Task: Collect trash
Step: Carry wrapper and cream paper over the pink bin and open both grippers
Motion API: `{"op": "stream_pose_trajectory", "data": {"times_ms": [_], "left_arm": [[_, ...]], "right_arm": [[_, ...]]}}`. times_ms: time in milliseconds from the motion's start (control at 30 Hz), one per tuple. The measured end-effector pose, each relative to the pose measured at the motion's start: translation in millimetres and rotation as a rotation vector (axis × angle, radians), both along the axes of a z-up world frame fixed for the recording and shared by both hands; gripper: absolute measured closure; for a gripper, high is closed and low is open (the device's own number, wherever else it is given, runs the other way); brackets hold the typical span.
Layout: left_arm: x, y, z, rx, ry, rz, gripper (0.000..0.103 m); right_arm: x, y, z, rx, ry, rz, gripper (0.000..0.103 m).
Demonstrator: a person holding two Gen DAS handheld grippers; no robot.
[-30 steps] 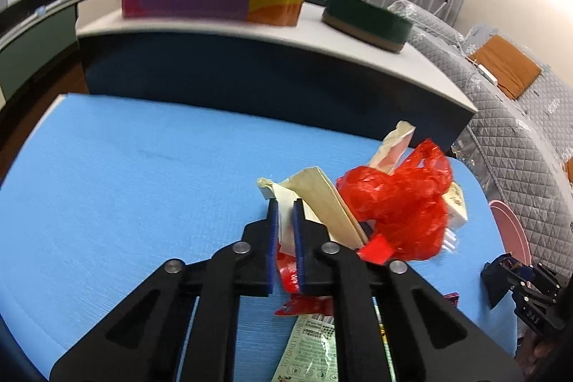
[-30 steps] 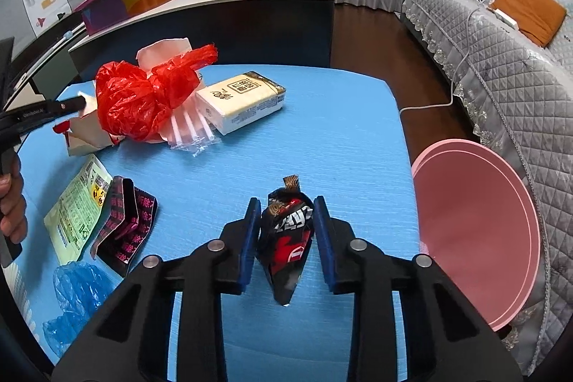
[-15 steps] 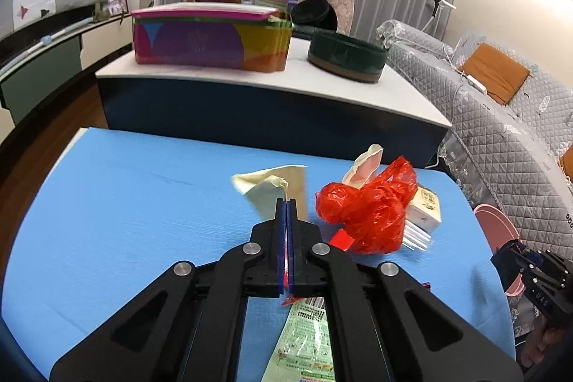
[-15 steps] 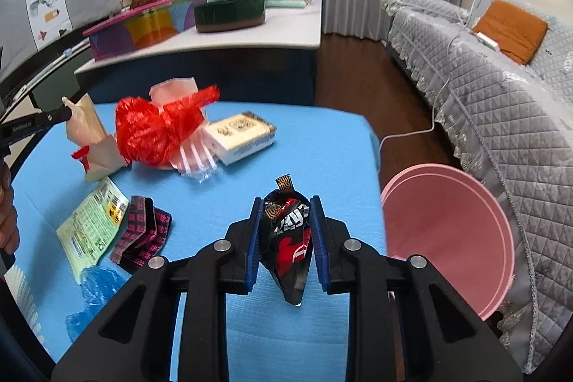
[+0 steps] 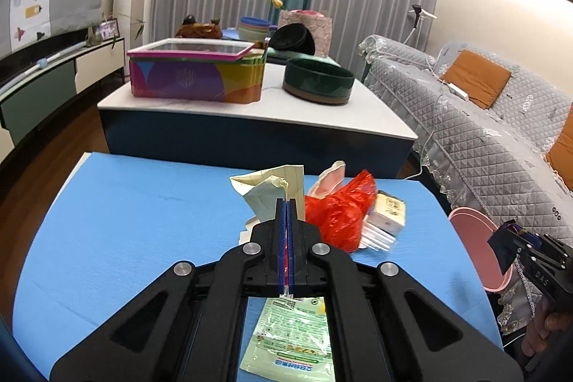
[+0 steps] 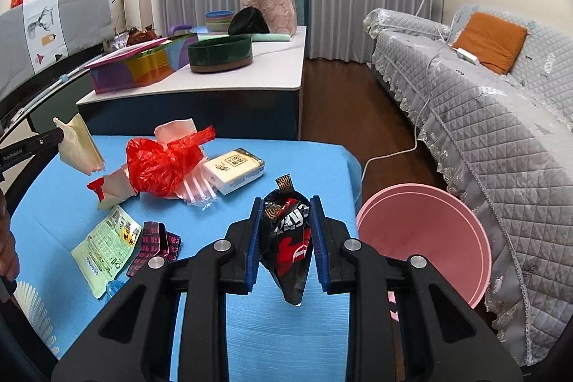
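Both grippers are loaded. The right gripper is clamped on a black-and-red snack wrapper, held clear of the blue table and just short of the pink bin at the table's right edge. The left gripper is pinched fully closed on a cream paper wrapper, lifted above the red plastic bag. To deposit cleanly, each load should be carried fully over the bin's rim before the jaws part, the right first, being nearer. Against the frame one second earlier, the left jaws have closed and raised the paper off the table; the right load has risen and advanced towards the bin.
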State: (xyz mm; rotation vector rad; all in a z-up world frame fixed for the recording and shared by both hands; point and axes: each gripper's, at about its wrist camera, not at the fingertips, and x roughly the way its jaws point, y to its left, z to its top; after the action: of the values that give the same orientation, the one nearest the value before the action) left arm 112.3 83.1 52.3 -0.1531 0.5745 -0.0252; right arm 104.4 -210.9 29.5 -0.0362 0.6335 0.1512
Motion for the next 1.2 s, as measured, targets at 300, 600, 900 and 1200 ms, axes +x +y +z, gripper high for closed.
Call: {"op": "stream_pose_trajectory", "data": {"times_ms": [300, 600, 900, 1200], "left_arm": [[-16, -22, 21, 0.009, -0.03, -0.039, 0.103], [-20, -53, 34, 0.007, -0.034, -0.078, 0.103], [-8, -104, 36, 0.007, -0.024, -0.148, 0.103], [8, -164, 39, 0.008, -0.021, -0.24, 0.103]], "right_arm": [[-2, -16, 14, 0.028, -0.032, -0.024, 0.077], [-2, -39, 35, 0.051, -0.082, -0.069, 0.077], [-1, -77, 55, 0.072, -0.121, -0.135, 0.077], [5, -123, 70, 0.051, -0.153, -0.203, 0.077]]}}
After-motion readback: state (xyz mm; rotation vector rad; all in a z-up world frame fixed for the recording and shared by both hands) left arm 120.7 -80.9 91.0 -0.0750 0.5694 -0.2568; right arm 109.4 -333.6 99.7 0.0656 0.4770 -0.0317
